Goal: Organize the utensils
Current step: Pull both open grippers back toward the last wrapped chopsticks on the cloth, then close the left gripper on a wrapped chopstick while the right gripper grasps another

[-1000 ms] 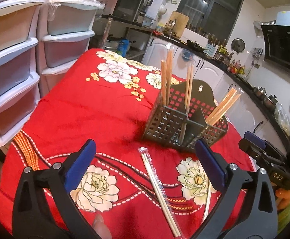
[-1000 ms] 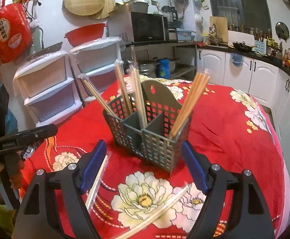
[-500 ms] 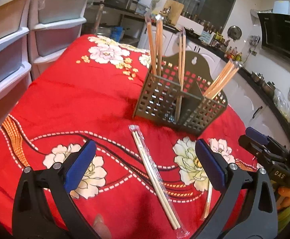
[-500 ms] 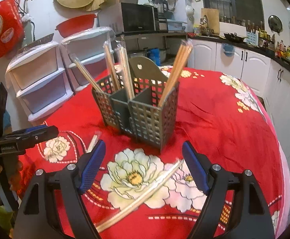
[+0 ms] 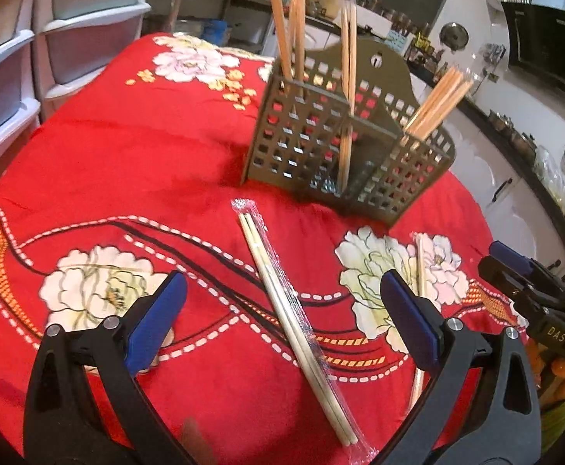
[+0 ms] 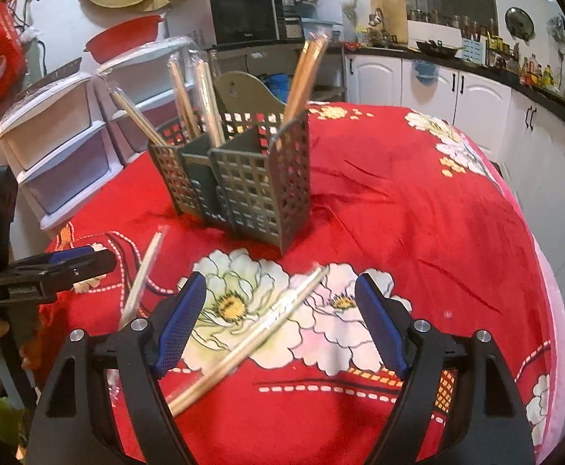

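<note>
- Compared with one second ago, we see both tools lower and closer to the surface (image 5: 100, 162); the grey caddy (image 5: 344, 143) fills more of each view and its chopsticks now run past the top edge of the left wrist view.
- The left tool (image 5: 278, 317) stands open and empty, as before; the right tool (image 6: 278, 317) is likewise open and empty.
- The wrapped chopstick pair (image 5: 294, 310) that lay between the left tool's blue pads one second ago lies there now too, on the red floral cloth, apart from both pads.
- A second wrapped pair (image 6: 251, 345) lies diagonally between the right tool's pads; motion blur softens it, and we cannot tell whether the left pad touches it.
- In the left wrist view this second pair (image 5: 422, 267) is partly hidden behind the right-hand pad.
- The caddy stands upright just beyond both loose pairs, with wrapped chopsticks leaning in its compartments.
- In the right wrist view, the left tool (image 6: 61, 267) is cut off at the frame edge.
</note>
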A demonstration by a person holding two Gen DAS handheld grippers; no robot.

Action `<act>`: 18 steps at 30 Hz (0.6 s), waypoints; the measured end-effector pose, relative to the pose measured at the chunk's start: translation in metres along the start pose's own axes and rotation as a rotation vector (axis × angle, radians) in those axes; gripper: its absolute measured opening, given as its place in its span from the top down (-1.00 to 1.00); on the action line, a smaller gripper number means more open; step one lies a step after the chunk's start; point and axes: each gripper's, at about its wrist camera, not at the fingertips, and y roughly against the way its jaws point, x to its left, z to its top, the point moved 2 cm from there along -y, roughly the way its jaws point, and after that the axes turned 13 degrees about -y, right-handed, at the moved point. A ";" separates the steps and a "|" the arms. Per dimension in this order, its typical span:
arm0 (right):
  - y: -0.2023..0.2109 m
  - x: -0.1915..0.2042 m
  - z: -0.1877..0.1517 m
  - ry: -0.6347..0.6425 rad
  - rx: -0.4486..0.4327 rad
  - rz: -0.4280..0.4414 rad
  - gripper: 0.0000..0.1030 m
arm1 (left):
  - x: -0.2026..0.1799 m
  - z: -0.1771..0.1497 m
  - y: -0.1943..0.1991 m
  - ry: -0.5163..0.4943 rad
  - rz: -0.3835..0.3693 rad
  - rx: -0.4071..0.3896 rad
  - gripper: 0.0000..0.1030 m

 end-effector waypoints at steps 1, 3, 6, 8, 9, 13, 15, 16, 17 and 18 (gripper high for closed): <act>-0.002 -0.002 -0.001 -0.004 0.006 -0.001 -0.48 | -0.001 0.000 -0.004 -0.002 -0.003 0.009 -0.77; -0.006 -0.006 -0.005 -0.012 0.023 -0.005 -0.48 | -0.003 0.000 -0.012 -0.008 -0.009 0.025 -0.77; -0.014 -0.012 -0.009 -0.024 0.051 -0.009 -0.48 | -0.003 0.001 -0.024 -0.007 -0.013 0.050 -0.77; -0.021 -0.014 -0.010 -0.034 0.071 -0.011 -0.48 | -0.003 0.003 -0.032 -0.004 -0.015 0.066 -0.72; -0.025 -0.014 -0.010 -0.039 0.080 -0.010 -0.48 | -0.002 0.004 -0.036 -0.001 -0.013 0.075 -0.68; -0.043 -0.014 -0.007 -0.056 0.125 -0.006 -0.44 | 0.004 0.009 -0.051 0.018 -0.013 0.107 -0.50; -0.052 -0.012 -0.004 -0.060 0.146 -0.010 -0.35 | 0.007 0.012 -0.055 0.028 -0.010 0.114 -0.45; -0.058 -0.011 -0.001 -0.062 0.157 -0.016 -0.32 | 0.008 0.014 -0.056 0.029 -0.007 0.115 -0.41; -0.064 -0.011 0.000 -0.063 0.171 -0.029 -0.30 | 0.009 0.016 -0.058 0.032 0.000 0.117 -0.38; -0.071 -0.011 0.002 -0.072 0.189 -0.043 -0.23 | 0.011 0.018 -0.060 0.037 0.003 0.120 -0.34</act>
